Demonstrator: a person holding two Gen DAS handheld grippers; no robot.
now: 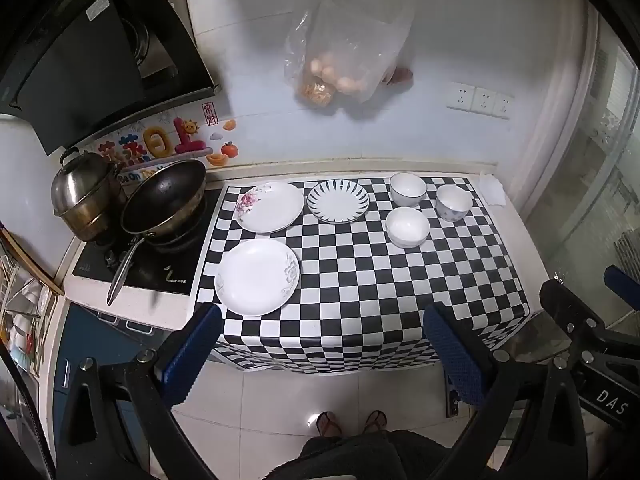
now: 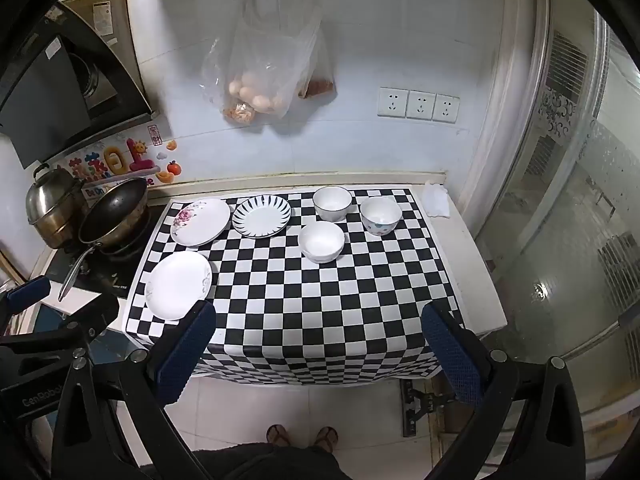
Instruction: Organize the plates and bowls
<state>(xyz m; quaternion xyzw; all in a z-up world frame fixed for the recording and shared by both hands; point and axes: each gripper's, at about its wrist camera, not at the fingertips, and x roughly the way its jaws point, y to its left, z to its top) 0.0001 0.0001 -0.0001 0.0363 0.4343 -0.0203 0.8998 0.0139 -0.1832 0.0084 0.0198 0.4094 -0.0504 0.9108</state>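
Nothing looked sorted yet: three plates (image 1: 257,276) lay apart on the checkered tabletop's (image 1: 360,280) left, three bowls (image 1: 407,227) stood unstacked toward its right, and the left gripper (image 1: 320,344) and right gripper (image 2: 320,344) hung short of it, jaws spread wide and empty.

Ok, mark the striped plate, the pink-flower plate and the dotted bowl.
striped plate (image 2: 262,216): right wrist view, white centre.
pink-flower plate (image 2: 204,222): right wrist view, bare middle.
dotted bowl (image 2: 379,227): right wrist view, outer wall.
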